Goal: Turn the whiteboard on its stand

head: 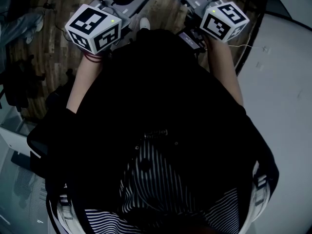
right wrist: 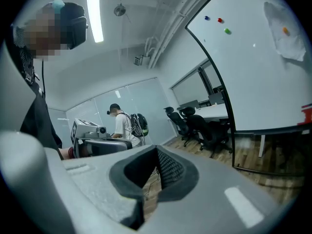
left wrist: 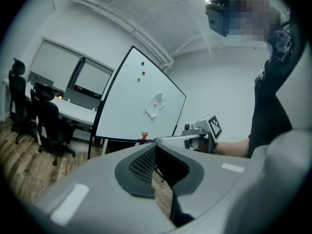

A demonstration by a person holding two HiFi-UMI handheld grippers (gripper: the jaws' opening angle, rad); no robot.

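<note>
Both grippers are closed, and neither holds anything. The left gripper (left wrist: 156, 146) and the right gripper (right wrist: 157, 148) each show their dark pads meeting at the tips, with only floor showing behind. The head view shows the person holding them close in front of the torso. The whiteboard (left wrist: 132, 101) stands well apart from both, on the wood floor (left wrist: 19, 160) beside a desk (left wrist: 78, 112) and black chairs (left wrist: 46, 118). It is a large white panel in a thin black frame, its face towards the grippers. Blue, red and green magnets (left wrist: 143, 73) sit near its top. A crumpled white sheet (left wrist: 155, 106) is pinned lower down by an orange dot. A small red thing (left wrist: 144, 137) rests at its bottom edge
</note>
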